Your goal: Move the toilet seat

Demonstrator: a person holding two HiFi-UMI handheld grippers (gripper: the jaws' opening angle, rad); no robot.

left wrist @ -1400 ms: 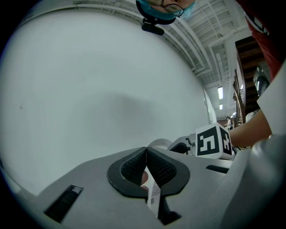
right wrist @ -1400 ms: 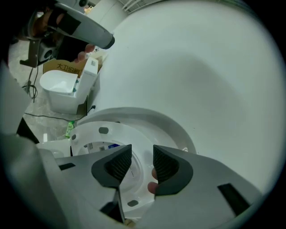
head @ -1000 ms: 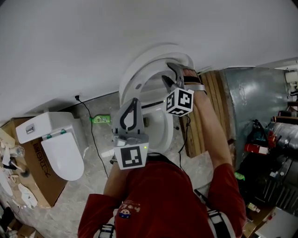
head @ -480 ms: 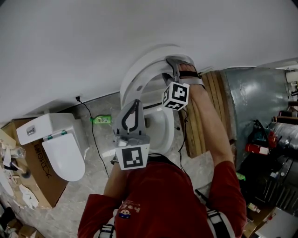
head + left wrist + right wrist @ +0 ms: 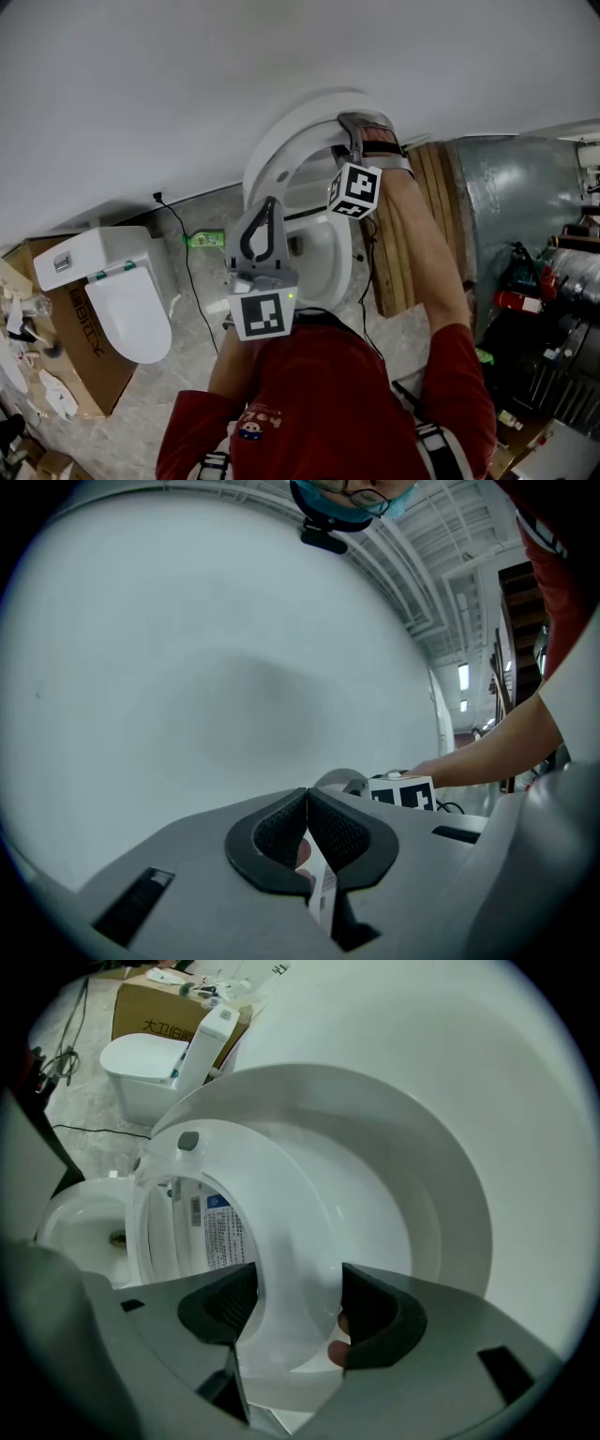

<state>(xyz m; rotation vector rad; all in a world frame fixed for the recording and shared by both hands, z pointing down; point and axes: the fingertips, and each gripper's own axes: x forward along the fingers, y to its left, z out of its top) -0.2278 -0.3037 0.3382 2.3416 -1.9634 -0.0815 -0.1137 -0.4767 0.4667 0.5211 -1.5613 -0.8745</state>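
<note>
Nearest the camera, the head view shows a person in a red shirt (image 5: 319, 394) standing over a toilet bowl (image 5: 330, 251).

Left tool (image 5: 269, 202): held in front of the chest and pointing at the plain wall (image 5: 187, 84). Its own view shows the jaws together, pad against pad, with nothing between them.

Right tool (image 5: 349, 133): reached out past the bowl, angled downward, at the top of the raised toilet seat (image 5: 272, 161). In its own view (image 5: 291, 1312) the jaws stand wide apart and have just been opening. The seat's white ring (image 5: 281, 1232) passes between the two dark pads; no firm clamp on it can be made out.

Toilet seat: upright on its hinge above the bowl, standing just in front of the raised lid (image 5: 427, 1194), which is closest to the wall.

Surroundings: a second toilet (image 5: 117, 291) stands to the left beside a cardboard box (image 5: 70, 352). A green bottle (image 5: 202, 240) and a black cable (image 5: 185, 267) lie on the floor between the two toilets. Wooden boards (image 5: 439, 187) stand to the right.
</note>
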